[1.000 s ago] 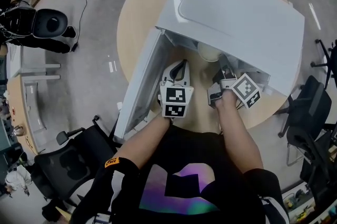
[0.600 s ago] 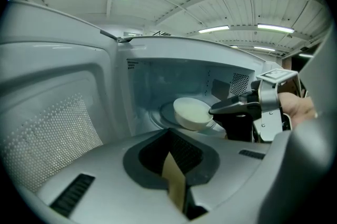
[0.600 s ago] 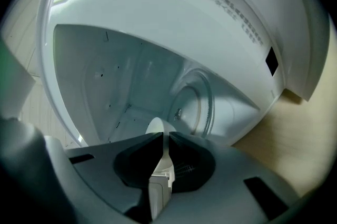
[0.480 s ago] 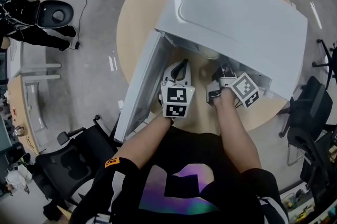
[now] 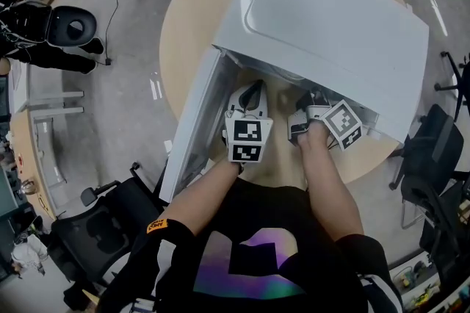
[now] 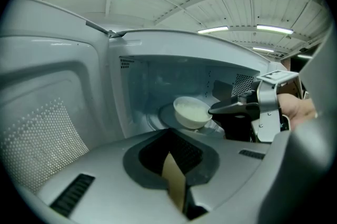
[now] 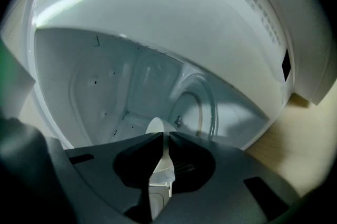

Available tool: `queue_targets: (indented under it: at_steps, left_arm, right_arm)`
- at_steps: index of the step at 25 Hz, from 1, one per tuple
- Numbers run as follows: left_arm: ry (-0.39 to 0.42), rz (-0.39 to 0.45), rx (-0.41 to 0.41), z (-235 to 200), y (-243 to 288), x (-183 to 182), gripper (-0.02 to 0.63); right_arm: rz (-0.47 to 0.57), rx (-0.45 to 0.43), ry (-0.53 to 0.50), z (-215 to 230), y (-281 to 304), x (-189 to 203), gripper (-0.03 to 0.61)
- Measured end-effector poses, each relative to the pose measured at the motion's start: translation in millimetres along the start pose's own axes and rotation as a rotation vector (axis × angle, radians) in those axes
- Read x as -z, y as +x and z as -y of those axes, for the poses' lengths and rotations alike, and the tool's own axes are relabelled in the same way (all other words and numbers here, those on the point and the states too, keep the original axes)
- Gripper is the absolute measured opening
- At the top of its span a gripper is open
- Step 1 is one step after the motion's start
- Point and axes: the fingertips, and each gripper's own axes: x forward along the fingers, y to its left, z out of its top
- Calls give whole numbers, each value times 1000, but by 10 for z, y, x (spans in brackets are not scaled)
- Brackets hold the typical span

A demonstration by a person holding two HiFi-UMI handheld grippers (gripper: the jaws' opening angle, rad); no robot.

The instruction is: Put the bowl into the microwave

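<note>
Here, a white microwave (image 5: 330,18) stands on a round wooden table (image 5: 183,25), its door (image 5: 192,131) swung open to the left. Both tongs sit at the near edge of the open cavity. The right gripper (image 7: 163,138) reaches inside, and its jaws are pinched on the right rim of the white bowl (image 6: 191,111), a thin white edge showing between them. The bowl is within the cavity, over the round glass turntable (image 7: 199,107); whether it touches the glass cannot be told. The left gripper (image 5: 251,95) hangs just left of the right one, in front of the opening beside the door. Its jaws are drawn together with nothing between them, and only a sliver of the tan table shows through the gap.
</note>
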Motion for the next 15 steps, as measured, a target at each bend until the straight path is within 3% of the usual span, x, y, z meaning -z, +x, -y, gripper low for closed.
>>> queue_targets:
  at_steps: [15]
  left_arm:
    - [-8,3,-9,-106,102,-71,46]
  right_arm:
    - [6,5,16,13,129,7,46]
